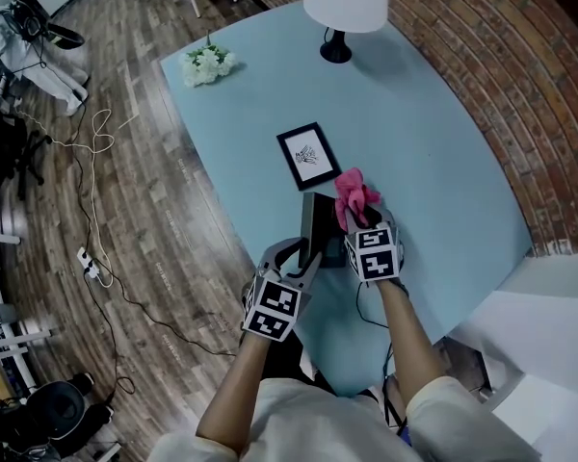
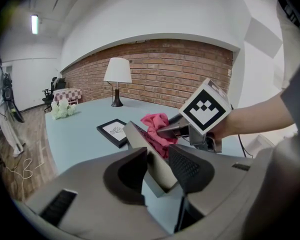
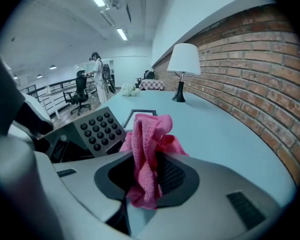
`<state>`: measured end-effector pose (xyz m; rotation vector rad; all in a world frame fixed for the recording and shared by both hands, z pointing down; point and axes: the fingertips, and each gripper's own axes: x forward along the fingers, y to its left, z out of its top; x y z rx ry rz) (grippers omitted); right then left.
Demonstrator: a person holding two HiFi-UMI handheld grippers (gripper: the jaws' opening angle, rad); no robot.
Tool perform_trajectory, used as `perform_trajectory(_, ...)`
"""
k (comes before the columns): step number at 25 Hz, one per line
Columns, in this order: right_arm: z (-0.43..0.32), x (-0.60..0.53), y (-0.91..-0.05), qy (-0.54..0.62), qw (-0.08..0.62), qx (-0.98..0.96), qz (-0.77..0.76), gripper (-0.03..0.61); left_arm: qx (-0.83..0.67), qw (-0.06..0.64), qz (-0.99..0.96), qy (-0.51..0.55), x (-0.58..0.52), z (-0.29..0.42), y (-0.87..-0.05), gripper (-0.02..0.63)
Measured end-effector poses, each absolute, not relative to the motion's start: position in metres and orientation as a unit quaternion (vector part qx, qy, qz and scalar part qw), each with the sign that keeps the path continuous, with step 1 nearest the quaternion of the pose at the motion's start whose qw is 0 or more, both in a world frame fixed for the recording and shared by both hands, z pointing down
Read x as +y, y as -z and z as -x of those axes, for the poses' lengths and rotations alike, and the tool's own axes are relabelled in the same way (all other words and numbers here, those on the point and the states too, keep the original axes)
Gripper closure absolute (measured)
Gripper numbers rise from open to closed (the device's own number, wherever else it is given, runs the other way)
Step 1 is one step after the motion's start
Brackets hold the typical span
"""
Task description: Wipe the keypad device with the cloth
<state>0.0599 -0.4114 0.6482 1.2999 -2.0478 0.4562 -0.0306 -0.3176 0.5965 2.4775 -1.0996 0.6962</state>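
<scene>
Left gripper (image 1: pixel 305 256) clenched on keypad (image 1: pixel 319 221) edge, keypad tilted up between its jaws. Right gripper (image 1: pixel 358 224) pinching cloth (image 1: pixel 354 192), which bunches ahead of its jaws, just beside the keys; contact unclear.

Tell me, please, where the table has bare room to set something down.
The widest bare stretch of the table lies between the picture frame and the brick wall, nearer than the lamp. A smaller patch sits between the flowers, lamp and frame. Crowded just this side of the frame: keypad device, cloth, left gripper and right gripper.
</scene>
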Motion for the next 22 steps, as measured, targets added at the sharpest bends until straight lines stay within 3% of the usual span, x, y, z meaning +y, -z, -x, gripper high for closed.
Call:
perform_trajectory(6, -0.079, -0.406, -0.658, -0.181, 0.354, -0.771, -0.497, 0.465, -0.389, 0.172, -0.870, -0.248, -0.317, 0.032, -0.598, 0.439)
perform_trajectory(12, -0.050, -0.400, -0.585, -0.236, 0.199, -0.815, -0.490, 0.465, -0.393, 0.170, -0.868, -0.252, -0.317, 0.031, -0.597, 0.439)
perform_trajectory(15, -0.020, -0.390, -0.552, -0.235, 0.159, -0.842, -0.458, 0.465, -0.395, 0.170, -0.866, -0.255, -0.316, 0.030, -0.597, 0.439)
perform_trajectory(22, 0.008, -0.378, -0.575, -0.228, 0.210, -0.842, -0.442, 0.465, -0.394, 0.169, -0.866, -0.259, -0.317, 0.028, -0.597, 0.439)
